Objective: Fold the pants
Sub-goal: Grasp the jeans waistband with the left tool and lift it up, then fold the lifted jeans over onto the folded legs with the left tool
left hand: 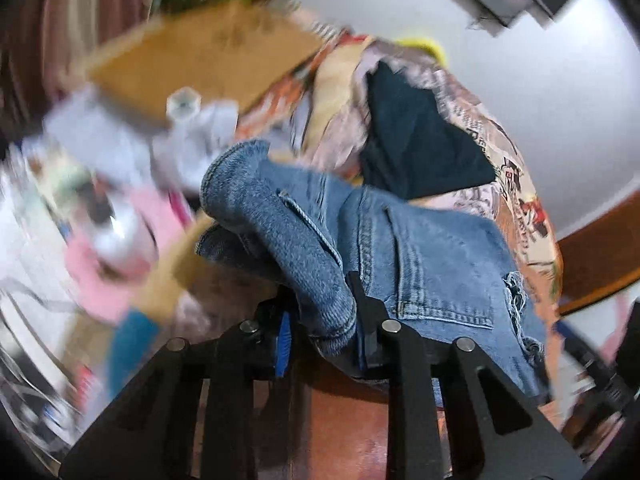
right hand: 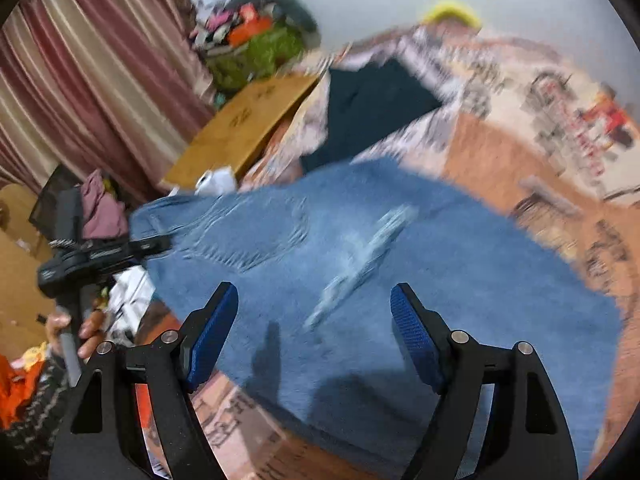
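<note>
Blue denim pants [left hand: 420, 256] with a back pocket and ripped patches lie on a patterned bedspread [left hand: 516, 184]. My left gripper [left hand: 324, 332] is shut on a bunched fold of the denim at the waist end and lifts it. In the right wrist view the pants [right hand: 360, 280] spread wide over the bedspread [right hand: 520, 152]. My right gripper [right hand: 314, 320] is open and empty just above the denim. The left gripper [right hand: 152, 246] shows there at the far left edge of the pants, held by a hand.
A dark navy garment [left hand: 416, 140] lies beyond the pants, also in the right wrist view [right hand: 372, 108]. A cardboard sheet [right hand: 244, 128] leans at the back left, near a curtain [right hand: 80, 80] and a pile of clutter [right hand: 256, 40]. A plastic bottle [left hand: 184, 104] and pink cloth [left hand: 112, 264] lie left.
</note>
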Demonstrator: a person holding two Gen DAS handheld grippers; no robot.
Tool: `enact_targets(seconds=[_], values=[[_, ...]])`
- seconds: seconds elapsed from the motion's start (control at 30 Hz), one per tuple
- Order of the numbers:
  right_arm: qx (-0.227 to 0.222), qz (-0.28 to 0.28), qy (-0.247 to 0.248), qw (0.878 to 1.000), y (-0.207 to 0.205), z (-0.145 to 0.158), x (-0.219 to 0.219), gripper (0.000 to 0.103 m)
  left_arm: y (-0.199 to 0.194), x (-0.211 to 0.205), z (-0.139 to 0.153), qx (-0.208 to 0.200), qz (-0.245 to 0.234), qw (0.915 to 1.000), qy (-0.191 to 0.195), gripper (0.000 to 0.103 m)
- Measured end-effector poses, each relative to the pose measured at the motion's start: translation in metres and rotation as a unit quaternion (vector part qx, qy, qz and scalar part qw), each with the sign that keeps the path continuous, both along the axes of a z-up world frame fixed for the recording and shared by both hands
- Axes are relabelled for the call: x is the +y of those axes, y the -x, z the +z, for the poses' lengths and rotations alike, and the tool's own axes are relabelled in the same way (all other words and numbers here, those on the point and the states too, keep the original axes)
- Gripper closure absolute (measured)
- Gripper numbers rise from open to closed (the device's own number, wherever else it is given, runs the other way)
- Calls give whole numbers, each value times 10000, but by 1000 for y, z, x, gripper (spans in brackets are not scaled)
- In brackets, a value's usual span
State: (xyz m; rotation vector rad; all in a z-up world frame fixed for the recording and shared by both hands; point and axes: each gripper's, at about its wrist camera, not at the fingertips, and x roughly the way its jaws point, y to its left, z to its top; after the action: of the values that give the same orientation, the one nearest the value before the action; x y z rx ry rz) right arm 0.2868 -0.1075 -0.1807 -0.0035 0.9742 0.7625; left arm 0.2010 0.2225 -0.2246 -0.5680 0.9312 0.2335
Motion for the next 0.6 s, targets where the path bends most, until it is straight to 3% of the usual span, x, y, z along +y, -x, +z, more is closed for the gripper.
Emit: enact_targets(seconds=[0.13, 0.27, 0.47, 0.6], values=[[-269, -323, 104, 9991, -4, 19, -35, 27, -6, -30, 59, -508, -237, 9942, -919, 80], [-555, -780, 446, 9944, -4, 23, -74, 27, -14, -69, 113, -1033, -631, 9821, -1440, 80], [-292, -1094, 803, 9903, 0, -4, -137, 27, -37, -139, 154, -1426, -1148, 9621, -2021, 80], [-52, -1118, 1065, 9880, 8, -33, -158, 27, -51, -183, 169, -1637, -1477, 9535, -2054, 81]])
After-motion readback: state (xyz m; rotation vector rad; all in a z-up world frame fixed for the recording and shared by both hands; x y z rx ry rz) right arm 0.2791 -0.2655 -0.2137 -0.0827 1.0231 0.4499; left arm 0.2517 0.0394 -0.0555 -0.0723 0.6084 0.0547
